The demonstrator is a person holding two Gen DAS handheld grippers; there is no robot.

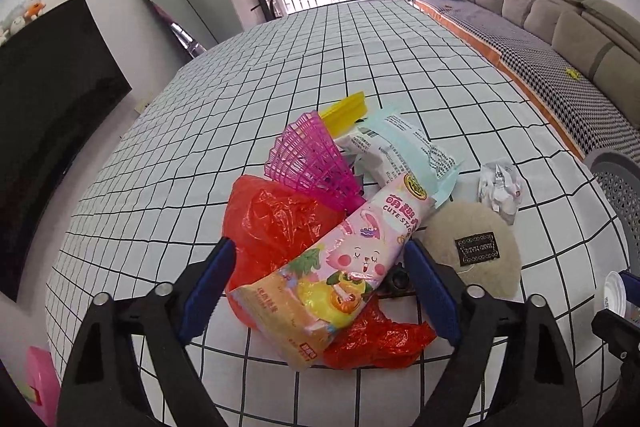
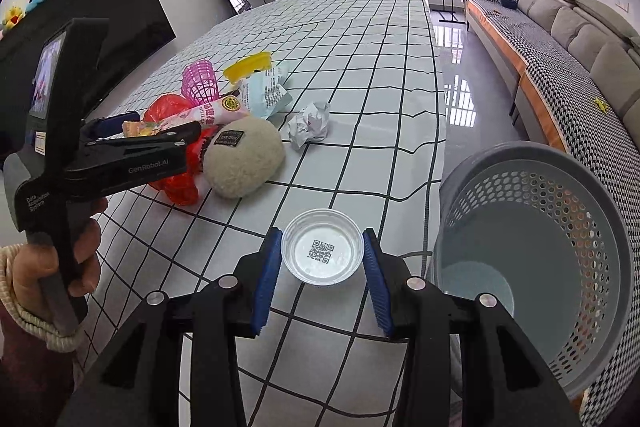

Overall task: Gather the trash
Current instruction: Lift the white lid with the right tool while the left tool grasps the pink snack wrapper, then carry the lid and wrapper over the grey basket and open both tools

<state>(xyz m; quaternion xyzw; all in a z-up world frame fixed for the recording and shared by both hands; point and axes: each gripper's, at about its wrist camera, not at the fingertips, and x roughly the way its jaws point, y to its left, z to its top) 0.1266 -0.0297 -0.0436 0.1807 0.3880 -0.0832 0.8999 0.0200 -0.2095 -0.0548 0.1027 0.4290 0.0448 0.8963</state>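
Observation:
A heap of trash lies on the checked tablecloth [image 1: 280,67]: a pink "Cute Stick" snack packet [image 1: 336,275] on top of a red plastic bag [image 1: 276,223], a pink plastic mesh basket [image 1: 312,163], a pale blue-and-white wrapper [image 1: 404,151] and a yellow piece [image 1: 344,111]. My left gripper [image 1: 320,287] is open, its blue pads standing either side of the packet and bag without pressing them. My right gripper [image 2: 322,277] is shut on a clear plastic cup [image 2: 322,253] with a QR code on its bottom, held above the table's near edge beside a grey perforated bin [image 2: 560,187].
A beige fluffy round cushion with a black label [image 2: 244,155] and a crumpled paper ball [image 2: 310,123] lie right of the heap. The bin stands off the table's right side. A sofa [image 2: 580,27] runs along the right wall, a dark TV [image 1: 48,87] on the left.

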